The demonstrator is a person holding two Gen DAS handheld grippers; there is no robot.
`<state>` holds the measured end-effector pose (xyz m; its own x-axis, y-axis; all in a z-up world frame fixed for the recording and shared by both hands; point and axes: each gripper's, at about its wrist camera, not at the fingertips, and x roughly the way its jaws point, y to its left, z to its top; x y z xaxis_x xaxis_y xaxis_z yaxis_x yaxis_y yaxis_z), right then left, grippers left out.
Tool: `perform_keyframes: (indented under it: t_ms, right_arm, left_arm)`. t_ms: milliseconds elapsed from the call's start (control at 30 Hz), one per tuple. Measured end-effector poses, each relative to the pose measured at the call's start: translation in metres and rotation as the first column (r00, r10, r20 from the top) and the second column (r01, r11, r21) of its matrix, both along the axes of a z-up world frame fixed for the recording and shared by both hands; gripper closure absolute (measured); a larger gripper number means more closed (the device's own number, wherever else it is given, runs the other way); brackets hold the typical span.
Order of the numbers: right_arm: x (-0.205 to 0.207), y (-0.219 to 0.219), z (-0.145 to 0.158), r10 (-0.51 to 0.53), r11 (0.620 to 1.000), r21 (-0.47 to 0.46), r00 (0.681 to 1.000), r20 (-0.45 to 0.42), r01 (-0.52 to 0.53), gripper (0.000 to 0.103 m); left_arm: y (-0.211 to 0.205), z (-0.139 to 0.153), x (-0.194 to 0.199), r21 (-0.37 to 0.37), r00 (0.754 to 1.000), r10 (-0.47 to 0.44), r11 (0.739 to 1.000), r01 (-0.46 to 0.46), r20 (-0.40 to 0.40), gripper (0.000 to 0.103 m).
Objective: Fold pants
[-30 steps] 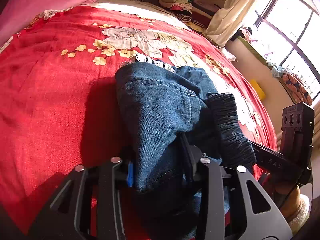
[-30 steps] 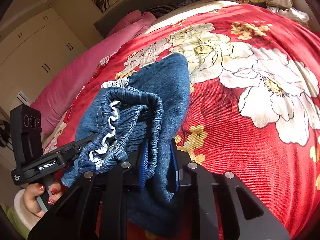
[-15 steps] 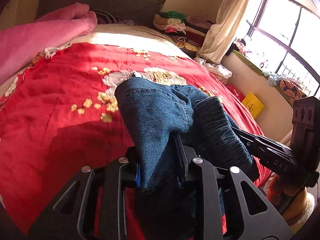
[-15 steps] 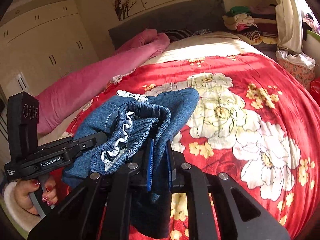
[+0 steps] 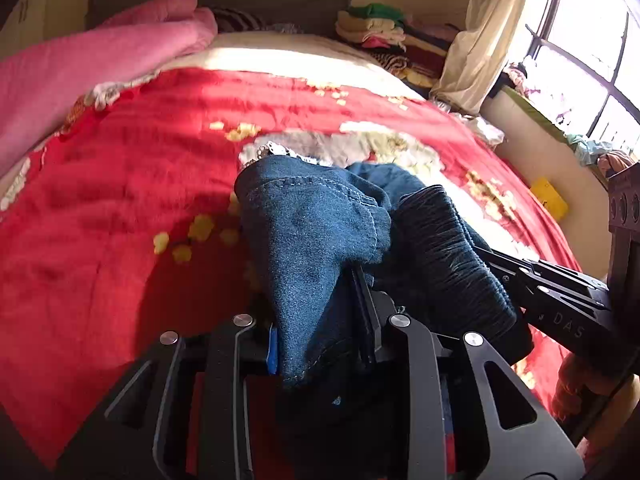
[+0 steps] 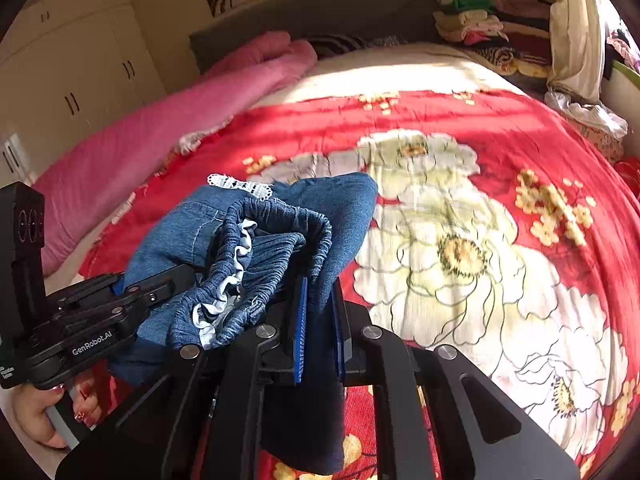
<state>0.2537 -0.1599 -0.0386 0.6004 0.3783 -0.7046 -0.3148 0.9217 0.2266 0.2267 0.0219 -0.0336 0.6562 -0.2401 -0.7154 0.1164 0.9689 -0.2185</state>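
Observation:
Blue denim pants (image 5: 316, 240) with an elastic waistband (image 6: 276, 236) and white lace trim hang bunched above the red floral bedspread (image 5: 120, 200). My left gripper (image 5: 320, 336) is shut on one edge of the pants. My right gripper (image 6: 320, 320) is shut on the other edge next to the waistband. Each gripper shows in the other's view: the right one (image 5: 560, 300) at the right side, the left one (image 6: 92, 320) at the left side. The pants also show in the right wrist view (image 6: 344, 216), draped over both grippers.
A pink quilt (image 6: 160, 120) lies along the bed's left side. Stacked folded clothes (image 6: 480, 20) sit at the far right by the grey headboard (image 6: 320, 4). A curtain and window (image 5: 580, 40) are to the right. White cupboards (image 6: 72, 72) stand at left.
Both grippers have lifted the pants up off the bedspread and tilted upward, so more of the headboard and room shows. Both stay shut on the denim.

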Motion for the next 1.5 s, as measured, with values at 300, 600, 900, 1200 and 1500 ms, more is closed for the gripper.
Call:
perform_keyframes:
  t_ms: [300, 600, 900, 1200, 1500]
  right_arm:
    - [0.0, -0.022, -0.028, -0.067, 0.996, 0.046, 0.996, -0.051, 0.07, 0.078]
    - [-0.015, -0.038, -0.021, -0.097, 0.991, 0.085, 0.993, -0.062, 0.102, 0.055]
    - [-0.028, -0.054, -0.018, -0.126, 0.986, 0.101, 0.99, -0.069, 0.132, 0.051]
    - [-0.032, -0.054, -0.013, -0.132, 0.986, 0.092, 0.99, -0.059, 0.137, 0.046]
    - [-0.045, -0.056, 0.006, -0.128, 0.984, 0.121, 0.992, -0.003, 0.127, 0.028]
  left_arm:
    - [0.02, -0.021, -0.01, -0.004, 0.997, 0.07, 0.998, -0.07, -0.015, 0.039]
    - [0.027, -0.01, -0.022, -0.009, 0.995, 0.099, 0.995, -0.1, -0.021, 0.032]
    - [0.032, 0.004, -0.038, -0.009, 0.992, 0.123, 0.992, -0.123, 0.006, 0.031]
    - [0.031, 0.008, -0.045, 0.006, 0.993, 0.12, 0.993, -0.12, 0.021, 0.026]
    - [0.025, 0.018, -0.051, 0.009, 0.993, 0.112, 0.994, -0.112, 0.045, 0.015]
